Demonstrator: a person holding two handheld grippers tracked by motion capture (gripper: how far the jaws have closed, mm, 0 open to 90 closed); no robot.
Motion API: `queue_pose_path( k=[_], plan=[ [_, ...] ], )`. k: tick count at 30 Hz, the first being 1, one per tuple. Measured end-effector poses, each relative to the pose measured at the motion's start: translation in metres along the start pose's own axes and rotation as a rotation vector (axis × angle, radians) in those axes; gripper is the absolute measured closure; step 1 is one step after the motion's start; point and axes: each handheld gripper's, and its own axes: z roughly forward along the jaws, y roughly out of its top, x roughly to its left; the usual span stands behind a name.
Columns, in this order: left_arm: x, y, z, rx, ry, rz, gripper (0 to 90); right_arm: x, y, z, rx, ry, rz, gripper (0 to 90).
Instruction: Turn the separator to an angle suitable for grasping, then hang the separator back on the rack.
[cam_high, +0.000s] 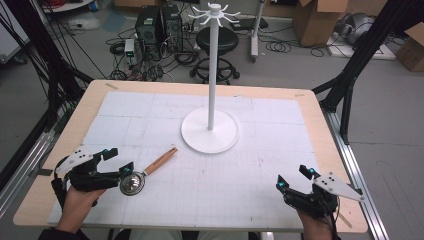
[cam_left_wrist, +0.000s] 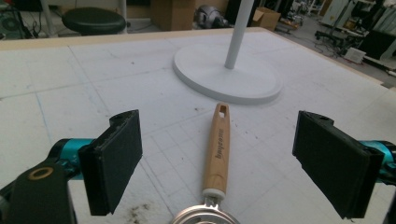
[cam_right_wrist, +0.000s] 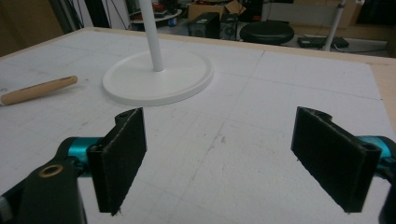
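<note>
Jaws of both grippers stand wide apart, w/ nothing between the pads. Left gripper (cam_high: 119, 159), near-left part of table (cam_high: 320, 120): its jaws flank the metal head end of a strainer-like utensil (cam_high: 150, 171) lying flat on the white gridded mat (cam_high: 250, 175), not touching it. In left gripper view the left gripper (cam_left_wrist: 233, 156) frames the utensil's (cam_left_wrist: 217, 149) wooden handle, which runs away toward the stand base (cam_left_wrist: 229, 74); handle tip has a slot and stops just short of the base. Metal head is cut off at bottom edge; printing on handle too blurred to read. Right gripper (cam_high: 295, 177), near-right, well apart from the utensil, over bare mat. In right gripper view the right gripper (cam_right_wrist: 233, 156) faces the white stand (cam_right_wrist: 156, 77); pole is cut off at top, and the handle (cam_right_wrist: 39, 89) is cut off at left edge. High view: stand (cam_high: 212, 75) upright at mat centre, hooked crown on top. Hands partly cropped at bottom.
</note>
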Motion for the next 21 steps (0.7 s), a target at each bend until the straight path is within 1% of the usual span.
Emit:
queue_pose_path(
  k=[2, 4, 9, 11, 13, 16, 18, 19, 21],
  plan=[
    [0.0011, -0.0005, -0.0023, -0.009, -0.004, 0.009, 16.4, -0.0024, -0.0001, -0.0002, -0.001, -0.002, 0.006, 14.9],
    [0.0015, -0.0016, -0.0038, -0.014, -0.004, 0.008, 16.5, -0.0036, 0.0003, 0.0002, 0.002, -0.011, 0.011, 14.9],
    [0.0007, -0.0022, -0.0055, -0.02, 0.008, 0.005, 16.5, -0.0027, 0.0, -0.0017, 0.001, -0.01, 0.006, 14.9],
    [-0.0007, -0.0018, -0.0056, -0.018, 0.009, 0.012, 16.5, -0.0037, -0.0004, -0.0021, 0.001, -0.008, 0.0, 14.9],
    [-0.0017, -0.0013, -0.0046, -0.016, 0.009, 0.017, 16.5, -0.0042, -0.0009, -0.0019, 0.002, -0.008, 0.005, 14.9],
    [-0.0005, -0.001, -0.001, -0.015, 0.006, 0.017, 16.5, -0.0052, -0.0012, -0.002, 0.002, -0.008, 0.006, 14.9],
    [0.0013, -0.0011, 0.0011, -0.006, 0.008, 0.021, 16.5, -0.0058, -0.0011, -0.002, 0.003, -0.009, 0.003, 14.9],
    [0.0022, -0.0012, 0.0017, 0.0, 0.013, 0.019, 16.5, -0.0057, -0.0011, -0.0024, 0.005, -0.009, 0.003, 14.9],
    [0.0028, -0.0007, 0.0025, -0.006, 0.003, 0.008, 16.5, -0.0052, -0.0017, -0.0041, 0.004, -0.008, -0.004, 14.9]
  ],
)
